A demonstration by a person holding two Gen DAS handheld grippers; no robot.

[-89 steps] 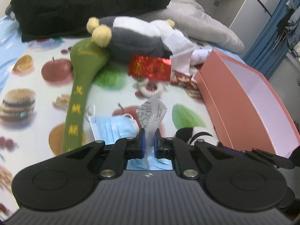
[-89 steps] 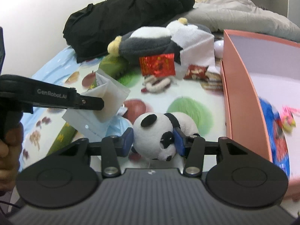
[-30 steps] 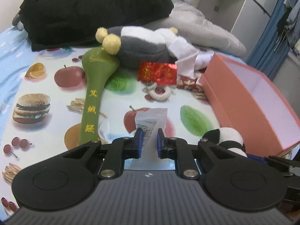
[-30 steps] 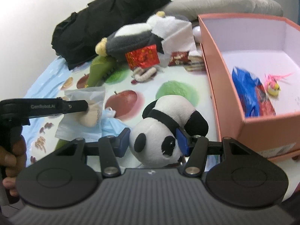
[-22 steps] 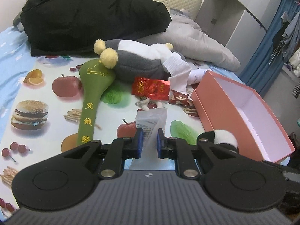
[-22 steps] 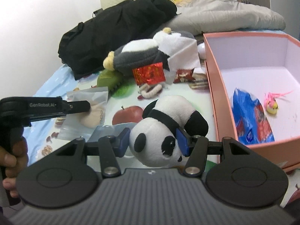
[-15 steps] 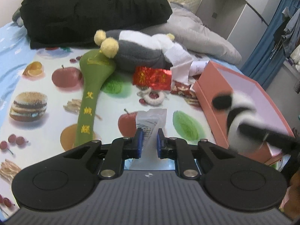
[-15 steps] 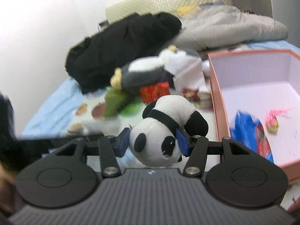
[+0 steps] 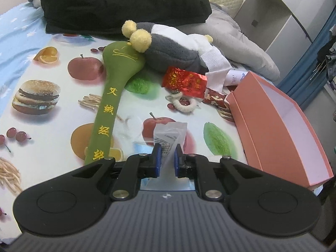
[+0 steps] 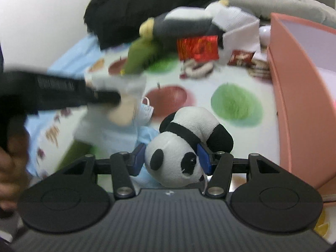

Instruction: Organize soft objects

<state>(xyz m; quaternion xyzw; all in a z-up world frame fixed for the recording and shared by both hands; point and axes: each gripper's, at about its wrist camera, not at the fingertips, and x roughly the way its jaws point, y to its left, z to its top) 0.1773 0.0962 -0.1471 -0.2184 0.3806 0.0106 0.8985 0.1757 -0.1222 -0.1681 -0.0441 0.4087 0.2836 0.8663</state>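
Observation:
My left gripper (image 9: 167,160) is shut on a clear plastic packet (image 9: 170,134) with a printed label, held above the fruit-print cloth. In the right wrist view this packet (image 10: 117,107) hangs from the left gripper, blurred. My right gripper (image 10: 171,160) is shut on a small panda plush (image 10: 184,145), held above the cloth to the left of the salmon pink box (image 10: 302,96). The box also shows in the left wrist view (image 9: 279,130) at the right, open at the top.
On the cloth lie a long green plush (image 9: 113,96), a grey and white plush with yellow pompoms (image 9: 170,48), a red foil packet (image 9: 184,82), a white ring toy (image 9: 184,105) and a blue face mask (image 10: 145,134). A black coat (image 9: 117,2) and grey bedding (image 9: 241,48) lie behind.
The right gripper has swung back left and down with the panda, out of the left wrist view and away from over the box. The left gripper holds the packet almost still.

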